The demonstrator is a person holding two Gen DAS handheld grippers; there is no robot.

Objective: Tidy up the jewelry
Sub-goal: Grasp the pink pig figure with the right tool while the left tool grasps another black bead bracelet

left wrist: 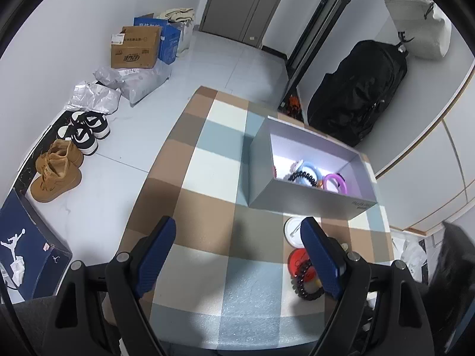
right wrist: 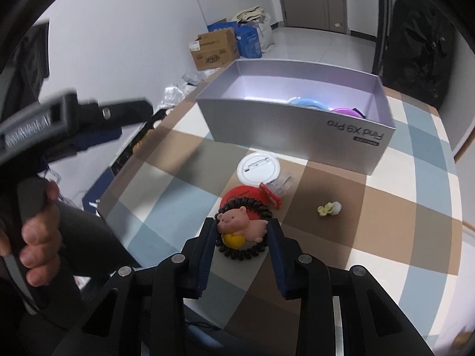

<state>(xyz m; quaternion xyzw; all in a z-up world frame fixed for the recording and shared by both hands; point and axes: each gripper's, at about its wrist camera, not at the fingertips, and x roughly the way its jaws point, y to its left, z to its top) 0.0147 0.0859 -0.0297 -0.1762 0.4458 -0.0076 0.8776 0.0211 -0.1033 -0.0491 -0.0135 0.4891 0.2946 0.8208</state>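
Pink pig charm [right wrist: 240, 222] lies crosswise, head left, apparently pinched by the right gripper [right wrist: 242, 241]; left gripper [left wrist: 237, 237] spread.

A grey cardboard box [right wrist: 297, 124] sat at upper centre on the checked tablecloth [right wrist: 386, 237]; a white round badge [right wrist: 258, 167] lay below it, with a dark beaded bracelet [right wrist: 237, 252] lower still.

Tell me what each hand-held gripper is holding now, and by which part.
The right hand-held gripper grips the pink pig charm of the black bead bracelet by its two sides. The left hand-held gripper is open and holds nothing.
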